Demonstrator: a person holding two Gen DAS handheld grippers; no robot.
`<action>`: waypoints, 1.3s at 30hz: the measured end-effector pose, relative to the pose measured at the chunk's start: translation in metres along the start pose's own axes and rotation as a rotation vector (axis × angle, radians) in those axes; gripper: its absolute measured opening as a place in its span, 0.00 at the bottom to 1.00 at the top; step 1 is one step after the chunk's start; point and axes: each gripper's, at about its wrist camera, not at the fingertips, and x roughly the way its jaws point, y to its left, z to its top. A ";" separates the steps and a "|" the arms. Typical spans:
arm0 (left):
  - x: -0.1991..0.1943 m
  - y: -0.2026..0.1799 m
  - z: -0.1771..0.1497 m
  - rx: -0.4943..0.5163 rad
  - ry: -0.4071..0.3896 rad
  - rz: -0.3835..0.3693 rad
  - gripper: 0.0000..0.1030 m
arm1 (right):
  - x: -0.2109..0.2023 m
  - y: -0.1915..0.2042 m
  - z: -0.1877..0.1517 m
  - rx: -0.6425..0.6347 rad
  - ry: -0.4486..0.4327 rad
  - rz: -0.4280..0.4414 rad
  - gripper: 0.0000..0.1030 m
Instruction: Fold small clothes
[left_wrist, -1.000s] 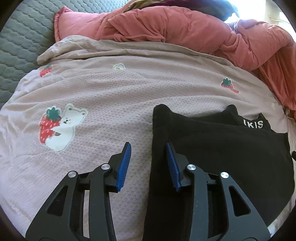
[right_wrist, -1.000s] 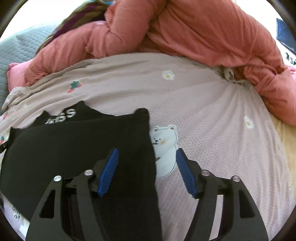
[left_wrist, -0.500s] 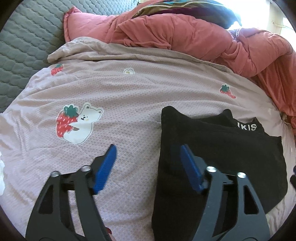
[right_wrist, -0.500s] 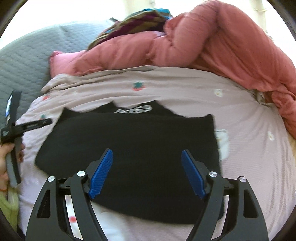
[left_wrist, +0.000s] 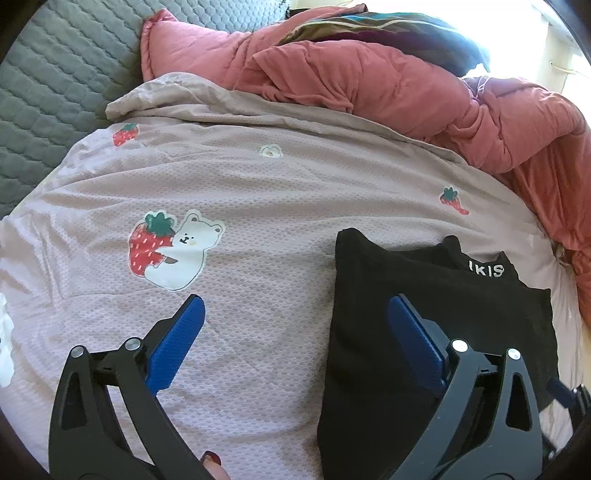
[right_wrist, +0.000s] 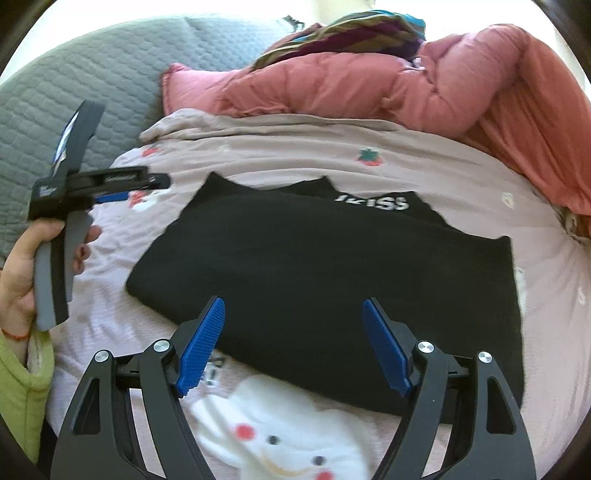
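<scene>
A small black garment (right_wrist: 332, 269) with white lettering lies folded flat on the pink printed blanket (right_wrist: 461, 173). It also shows in the left wrist view (left_wrist: 443, 317), at the right. My left gripper (left_wrist: 295, 306) is open and empty above the blanket, its right finger over the garment's left edge. It appears in the right wrist view (right_wrist: 122, 192), held in a hand left of the garment. My right gripper (right_wrist: 293, 306) is open and empty, hovering over the garment's near edge.
A bunched red-pink quilt (left_wrist: 406, 85) and a striped cloth (right_wrist: 351, 33) lie along the far side. A grey quilted mattress (left_wrist: 55, 74) lies to the left. A white soft toy face (right_wrist: 280, 443) lies just below my right gripper.
Both grippers opened wider and drew back from the garment. The right gripper swung from the garment's right edge to its near side. The garment stayed flat.
</scene>
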 end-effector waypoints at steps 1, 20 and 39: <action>0.000 0.001 0.000 -0.003 0.001 -0.001 0.91 | 0.002 0.005 0.000 -0.008 0.005 0.005 0.80; 0.005 0.021 0.003 -0.070 0.024 -0.019 0.91 | 0.040 0.094 0.000 -0.298 0.018 0.010 0.93; 0.025 0.023 0.002 -0.095 0.065 -0.040 0.91 | 0.104 0.114 0.000 -0.507 0.020 -0.189 0.89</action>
